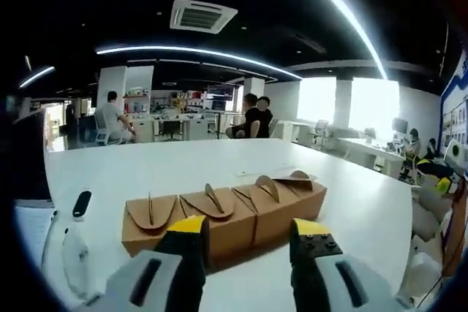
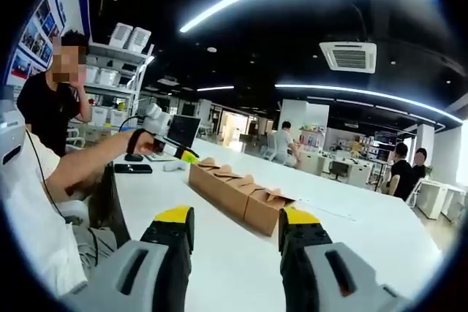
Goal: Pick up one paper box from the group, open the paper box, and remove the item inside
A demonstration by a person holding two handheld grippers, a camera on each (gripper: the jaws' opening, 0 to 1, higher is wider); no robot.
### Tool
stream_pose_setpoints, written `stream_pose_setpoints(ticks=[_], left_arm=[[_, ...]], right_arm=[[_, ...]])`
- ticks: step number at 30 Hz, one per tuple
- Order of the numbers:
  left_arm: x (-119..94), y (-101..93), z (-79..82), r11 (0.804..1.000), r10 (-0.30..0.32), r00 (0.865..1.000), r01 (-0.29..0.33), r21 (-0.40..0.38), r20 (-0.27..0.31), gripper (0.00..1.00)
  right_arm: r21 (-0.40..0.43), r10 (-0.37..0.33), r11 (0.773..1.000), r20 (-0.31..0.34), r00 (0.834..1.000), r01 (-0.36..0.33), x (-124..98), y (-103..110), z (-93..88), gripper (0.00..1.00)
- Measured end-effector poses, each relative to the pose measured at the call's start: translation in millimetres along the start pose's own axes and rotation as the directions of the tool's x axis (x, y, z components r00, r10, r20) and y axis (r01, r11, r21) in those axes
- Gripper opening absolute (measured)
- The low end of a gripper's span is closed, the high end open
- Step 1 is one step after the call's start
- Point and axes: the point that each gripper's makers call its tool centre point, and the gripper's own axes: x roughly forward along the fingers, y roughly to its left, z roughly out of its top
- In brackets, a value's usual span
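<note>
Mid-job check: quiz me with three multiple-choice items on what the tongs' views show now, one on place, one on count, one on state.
1. Where do the paper boxes sit?
A. In a row on the white table
B. Stacked on a chair
C. On the floor

2. How many boxes are in the row, by the left gripper view?
A. Two
B. Four
C. Seven

3. What state are the left tongs in?
A. Shut on a box
B. Open, holding nothing
C. Shut on a cable

Answers:
1. A, they stand side by side on the tabletop.
2. B, four handle tops show.
3. B, the yellow-tipped jaws stand apart, short of the boxes; the right tongs look the same.
</note>
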Motion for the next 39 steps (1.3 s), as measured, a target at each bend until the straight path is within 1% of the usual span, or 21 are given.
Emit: stream_pose_setpoints(ticks=[7,15,21,23,28,33,39], left_arm=[[15.5,10.0,-2.2,1.0,0.015,1.0,-0.015,-0.01,-0.025,0.45],[32.3,15.0,-1.0,0.999,0.014,0.999,-0.015,-0.036,-0.031,0.45],[39.0,20.5,-0.2,0.999,0.027,0.999,-0.028,-0.043,-0.044,0.45],[43.4,23.6,1.0,0.998,0.039,0.998,-0.041,-0.039,-0.049,0.45],[49.6,25.1,-2.9,0.998,0.055,0.995,-0.057,-0.025,-0.078,0.45],[54.5,31.2,-2.8,0.996,0.077,0.994,-0.079,-0.027,-0.083,0.45],[61.4,39.2,-8.0,0.995,0.099,0.989,-0.102,-0.022,-0.107,0.45]], right_arm=[[-0.003,-0.001,1.0,0.005,1.0,0.001,-2.1,-0.4,2.0,0.47],[-0.004,-0.002,1.0,0.006,1.0,0.002,-3.1,-1.7,2.5,0.47],[-0.009,0.002,1.0,0.006,1.0,-0.002,-3.2,-0.9,3.0,0.47],[-0.01,0.003,1.0,0.005,1.0,-0.003,-2.7,-0.5,2.4,0.47],[-0.013,0.005,1.0,0.005,1.0,-0.005,-3.3,-0.1,2.9,0.47],[-0.014,0.003,1.0,0.005,1.0,-0.003,-3.7,-0.8,3.0,0.47],[-0.015,0.005,1.0,0.003,1.0,-0.005,-3.1,0.7,2.7,0.47]])
